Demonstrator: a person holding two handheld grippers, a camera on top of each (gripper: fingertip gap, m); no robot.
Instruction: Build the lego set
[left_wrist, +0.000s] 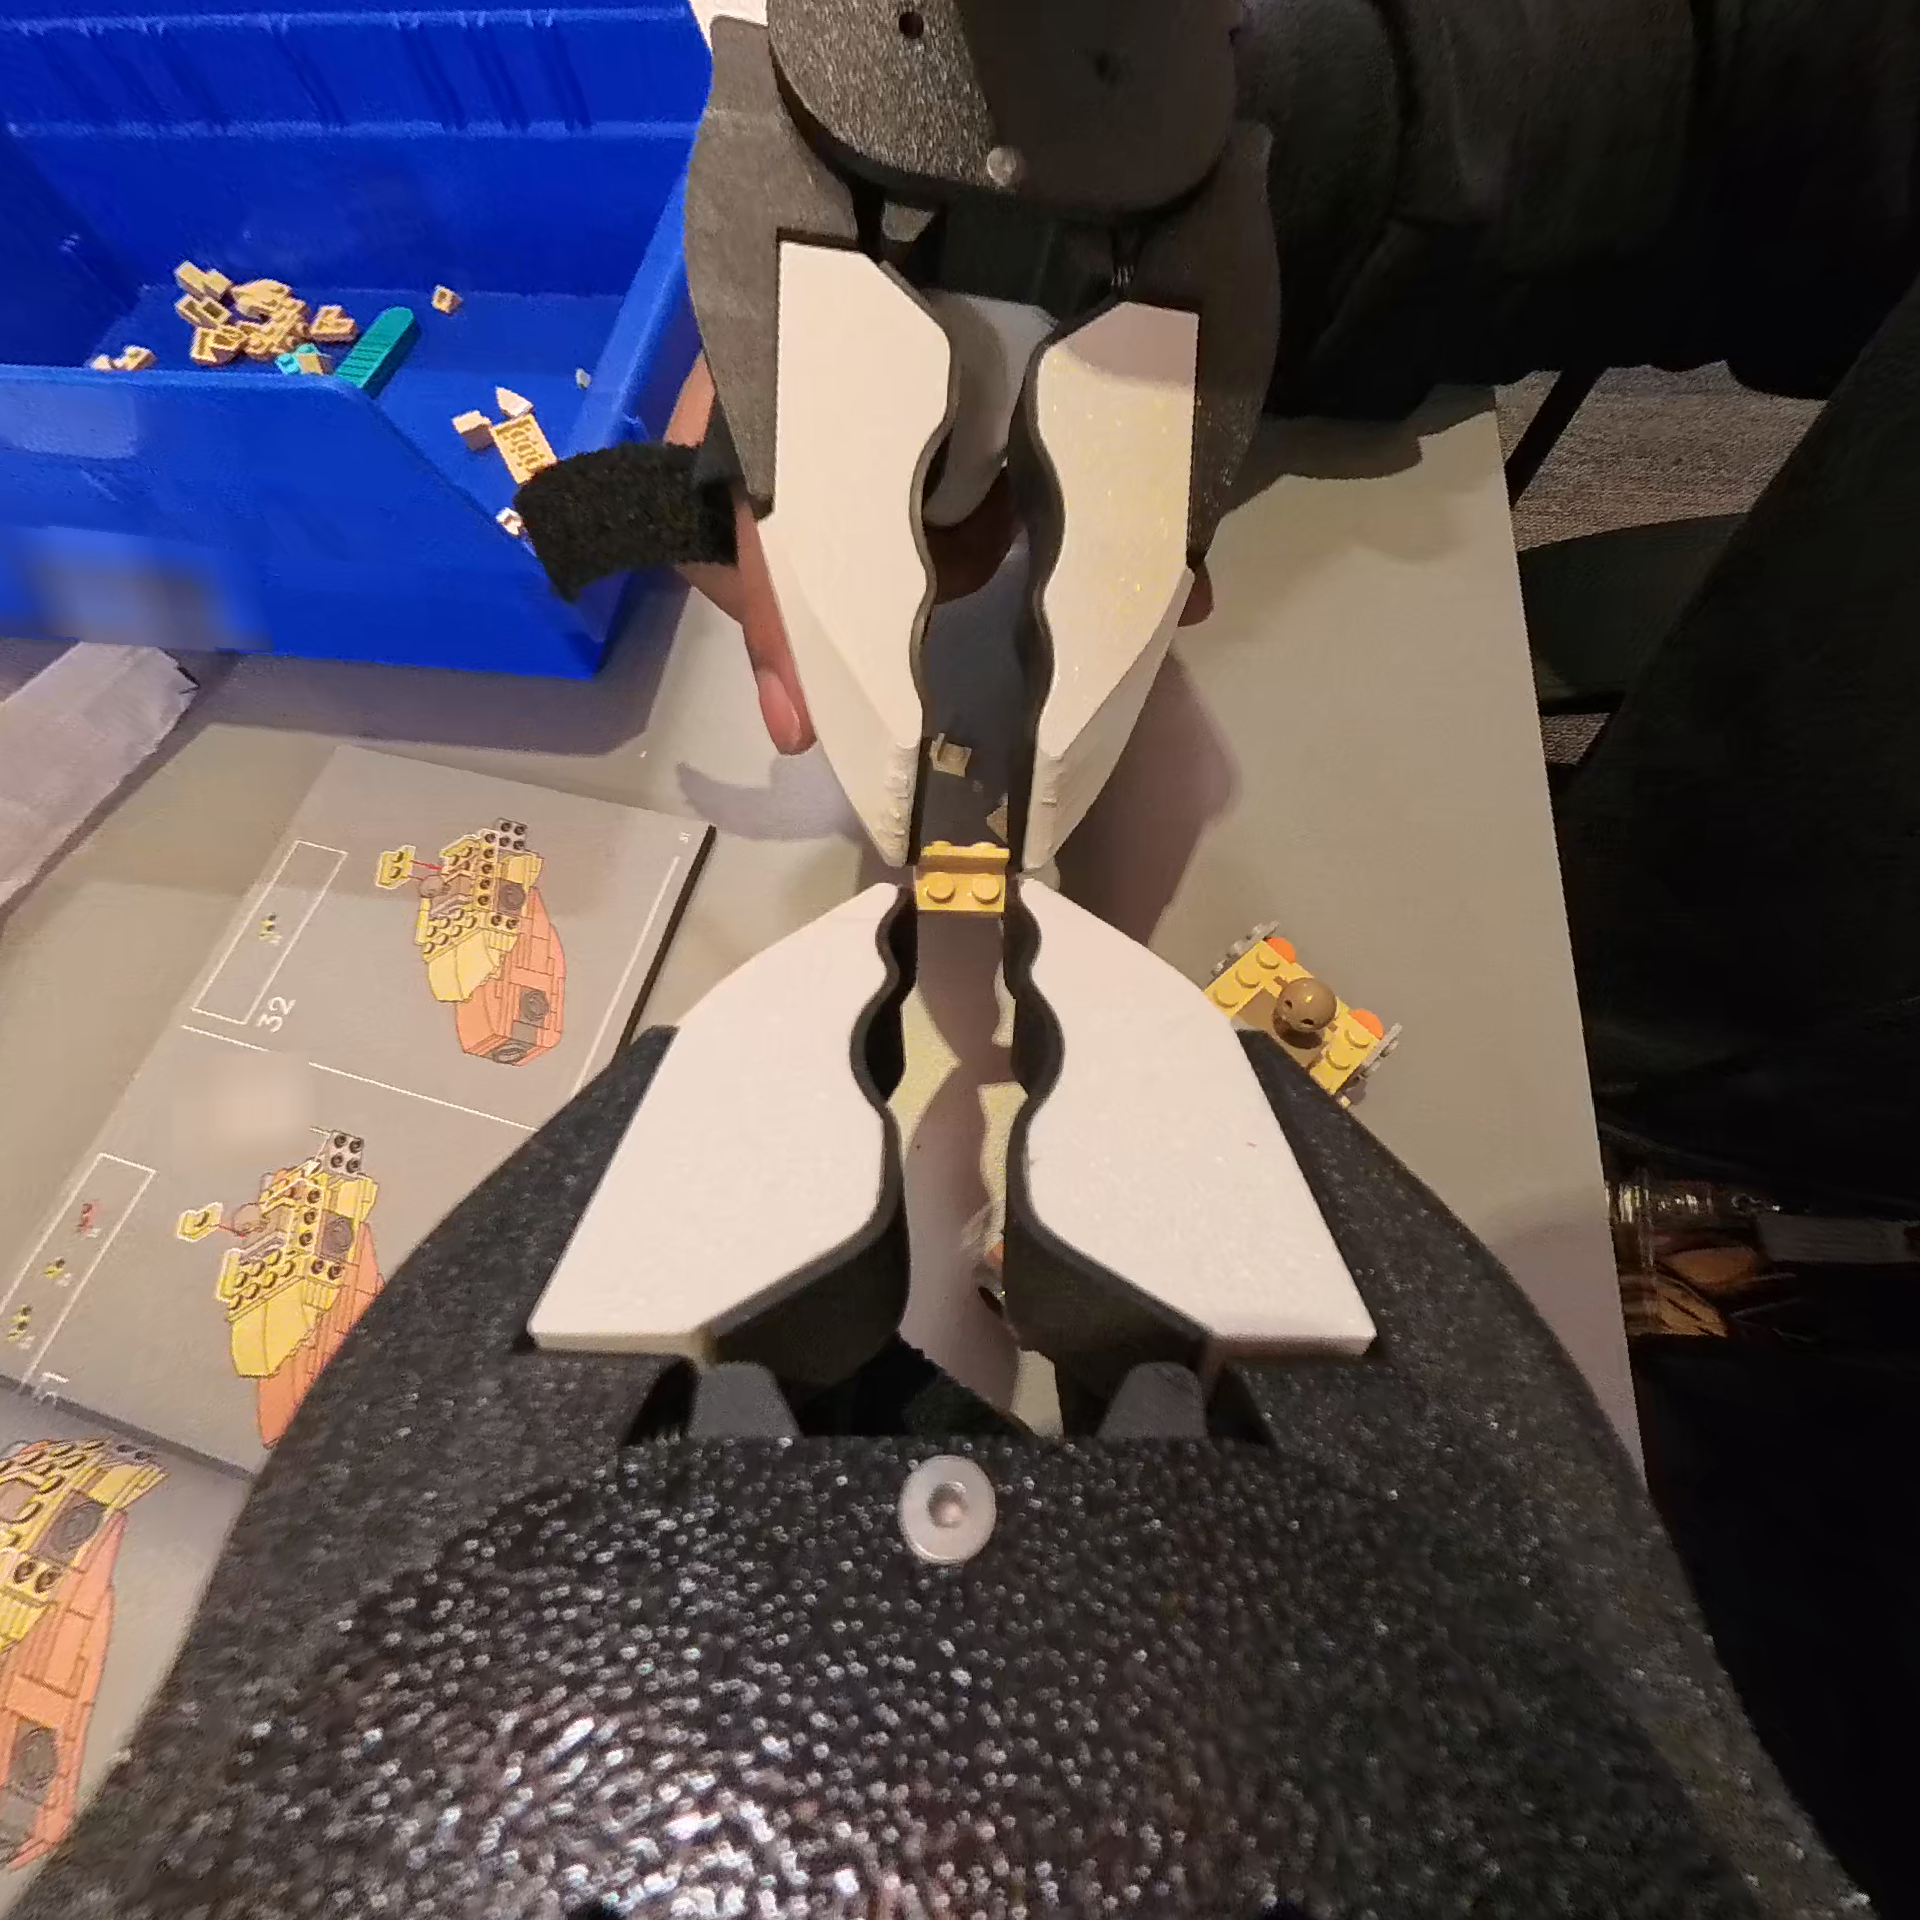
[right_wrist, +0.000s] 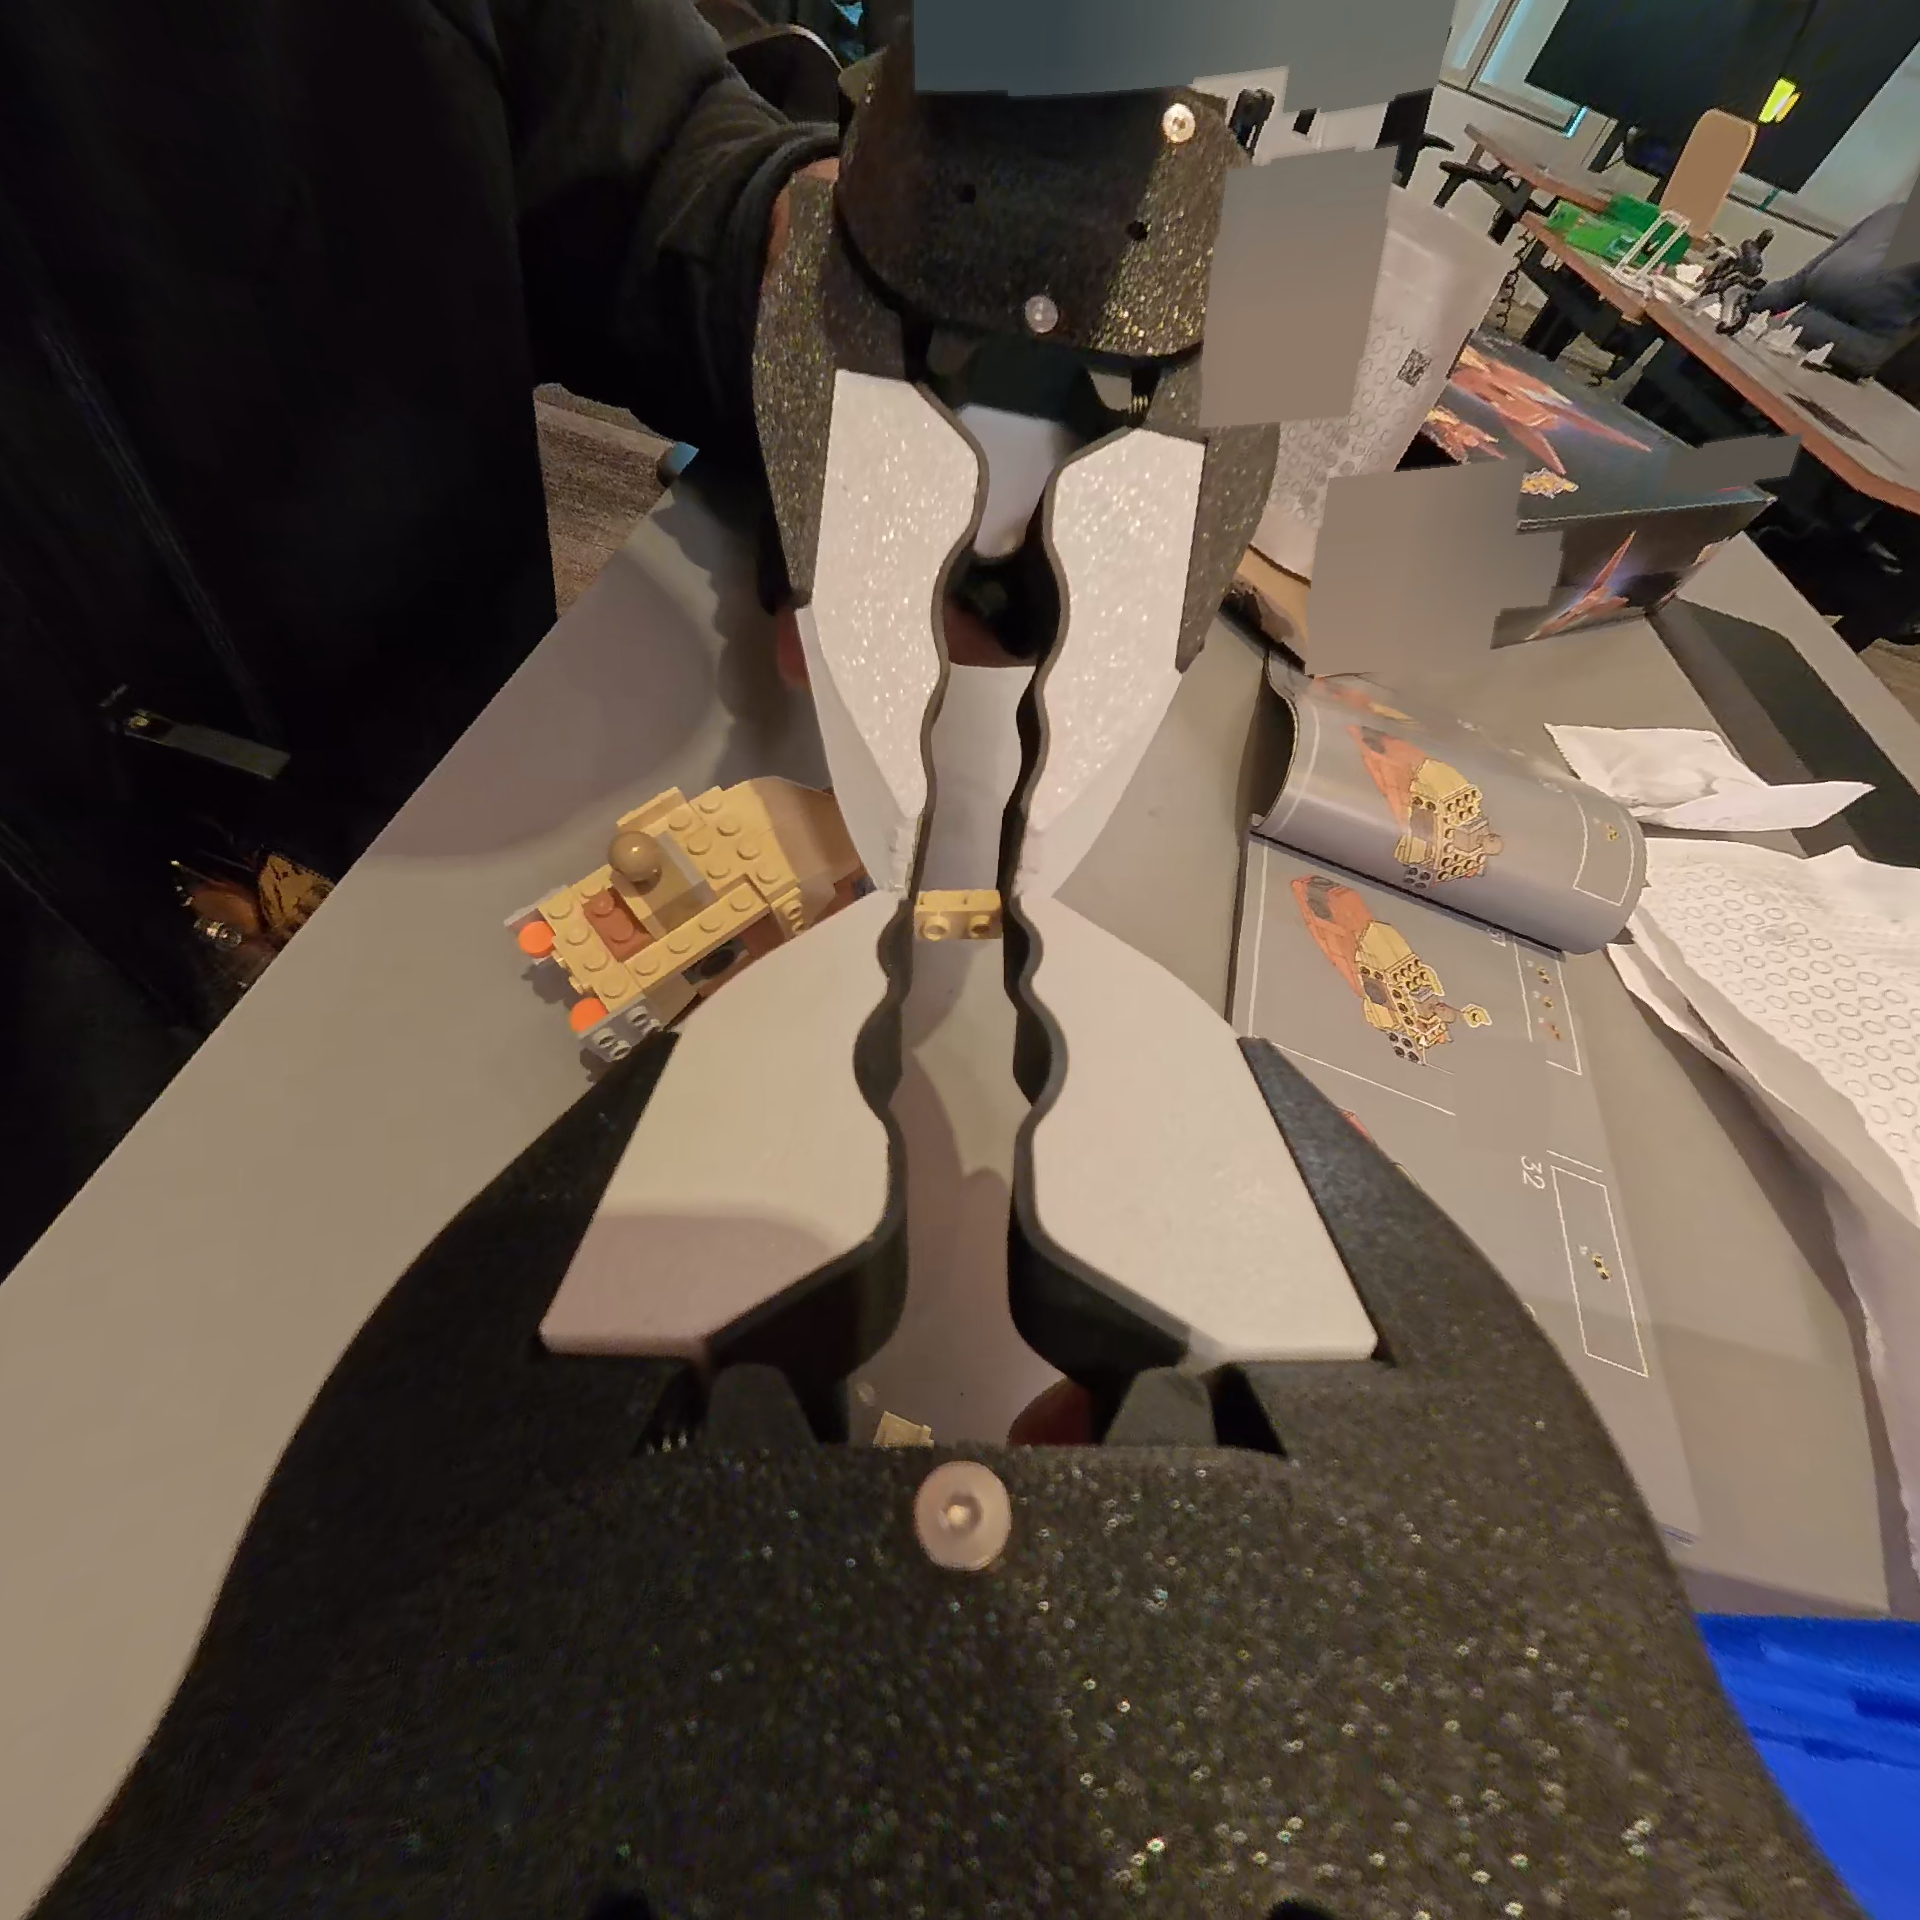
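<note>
Two grippers, left gripper (left_wrist: 961, 902) and right gripper (left_wrist: 964, 847), pinch tan pieces (left_wrist: 962, 885) tip-to-tip; half-built model (right_wrist: 665, 909) waits beside them, plenty of bricks (left_wrist: 244, 327) unplaced.

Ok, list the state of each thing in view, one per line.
left tool: shut on tan brick, tip to tip with the other.
right tool: shut on tan brick.
tan brick: held in the air between both tools.
partial model: resting on the table, untouched.
instruction booklet: lying open.
blue bin: open, loose pieces inside.

Glossy plastic tan brick (left_wrist: 962, 891), matt grainy black claw (left_wrist: 962, 909), paper booklet (left_wrist: 416, 987)
</note>
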